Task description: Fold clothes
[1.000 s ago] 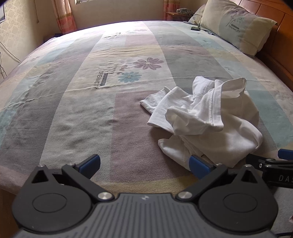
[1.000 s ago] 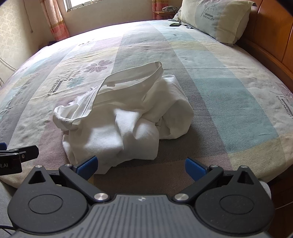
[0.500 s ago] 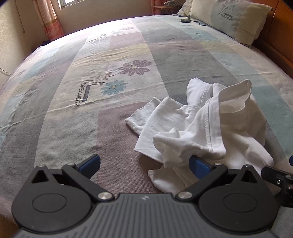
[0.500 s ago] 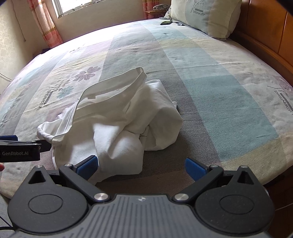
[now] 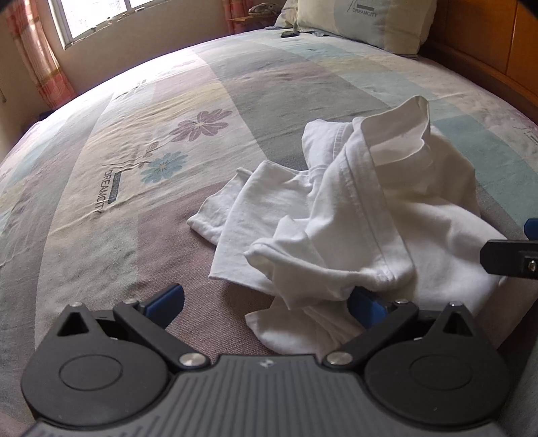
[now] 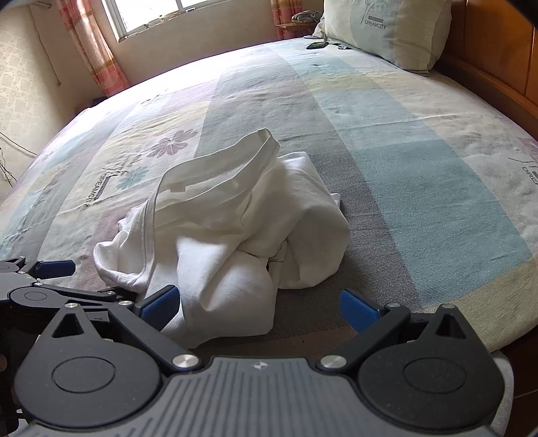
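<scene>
- Daylight from the window (image 6: pixel 151 13) is falling across a wide bed (image 6: pixel 420 174) dressed in a patchwork sheet, with a pillow (image 6: pixel 386 30) lying against the wooden headboard (image 6: pixel 497 50) at the far right.
- Near the front edge of that bed a white shirt (image 5: pixel 353 215) is sitting in a loose, crumpled heap, not yet spread flat, so I judge the folding is only starting.
- Its ribbed neckband (image 6: pixel 218 171) is standing up as an open loop on top of the pile, facing away toward the window; a flatter flap is trailing out to the left.
- No clear long axis is showing while it is bunched; the heap is running roughly side to side along the bed's edge.
- The left gripper (image 5: pixel 265 302) is hovering low at the shirt's near-left corner, fingers spread wide and gripping nothing, one finger tucked just under a fold.
- The right gripper (image 6: pixel 259 306) is likewise wide open and empty, straddling the heap's near-right side.
- Both seem placed to take opposite corners and pull the cloth open.
</scene>
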`<state>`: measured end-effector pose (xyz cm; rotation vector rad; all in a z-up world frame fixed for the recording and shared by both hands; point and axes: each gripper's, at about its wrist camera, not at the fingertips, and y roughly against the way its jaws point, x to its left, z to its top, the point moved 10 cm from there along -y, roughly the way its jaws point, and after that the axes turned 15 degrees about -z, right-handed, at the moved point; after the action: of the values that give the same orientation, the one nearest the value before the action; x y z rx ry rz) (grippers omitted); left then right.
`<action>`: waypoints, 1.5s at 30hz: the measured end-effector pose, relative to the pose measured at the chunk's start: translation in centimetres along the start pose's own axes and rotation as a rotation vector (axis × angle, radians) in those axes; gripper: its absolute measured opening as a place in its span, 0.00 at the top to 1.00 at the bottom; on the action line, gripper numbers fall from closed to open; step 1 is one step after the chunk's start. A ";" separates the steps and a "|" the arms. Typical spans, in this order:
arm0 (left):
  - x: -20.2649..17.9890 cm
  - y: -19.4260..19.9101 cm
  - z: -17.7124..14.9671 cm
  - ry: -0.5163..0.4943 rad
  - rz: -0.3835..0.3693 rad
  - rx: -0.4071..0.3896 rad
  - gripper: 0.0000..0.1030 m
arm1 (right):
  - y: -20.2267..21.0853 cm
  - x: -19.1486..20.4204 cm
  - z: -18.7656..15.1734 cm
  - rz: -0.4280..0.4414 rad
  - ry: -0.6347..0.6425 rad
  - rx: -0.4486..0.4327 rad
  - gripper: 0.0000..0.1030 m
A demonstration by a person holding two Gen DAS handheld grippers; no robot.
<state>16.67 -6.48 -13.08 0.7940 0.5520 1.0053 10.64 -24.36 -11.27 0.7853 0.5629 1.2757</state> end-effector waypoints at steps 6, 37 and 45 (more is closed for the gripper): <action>0.2 0.2 -0.2 -0.043 -0.029 -0.065 0.00 | 0.4 1.3 0.5 0.064 0.036 -0.039 0.00; 0.3 0.9 3.3 -0.403 -0.040 -0.074 0.00 | -0.1 1.1 1.9 0.090 0.090 -0.080 0.00; 2.4 0.2 4.3 -0.315 0.022 -0.075 0.00 | 0.3 3.7 2.1 0.219 0.179 -0.082 0.00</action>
<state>20.80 -5.71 -10.45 0.8729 0.2341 0.8940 12.82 -21.11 -9.56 0.6816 0.5749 1.5723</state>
